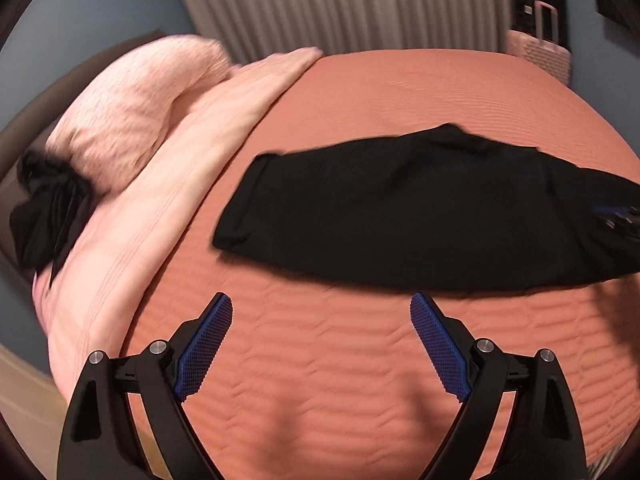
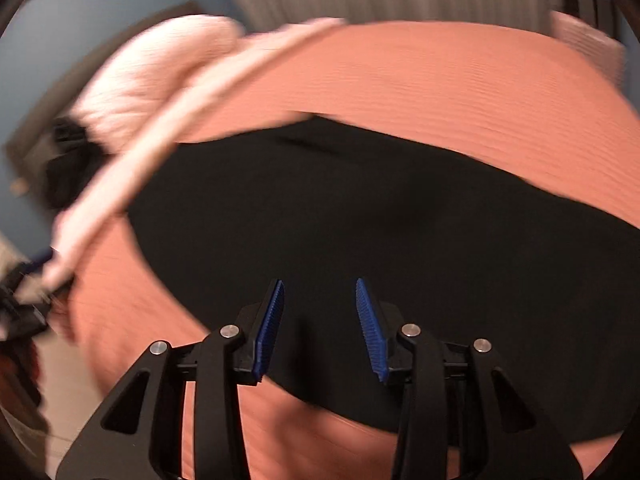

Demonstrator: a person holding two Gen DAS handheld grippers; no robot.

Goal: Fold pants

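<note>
Black pants [image 1: 400, 208] flat on orange bedspread [image 1: 400, 88], left gripper [image 1: 321, 308] wide open, right gripper [image 2: 320, 292] open, empty

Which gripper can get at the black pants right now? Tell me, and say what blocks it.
Probably the right gripper: its open jaws hang directly over the black pants, with nothing between. The left gripper is open over bare orange bedspread.

Pants [image 1: 400, 208] flat across the bedspread [image 1: 320, 360], pillows [image 1: 132, 108] to their left, curtain [image 1: 340, 0] behind.
</note>
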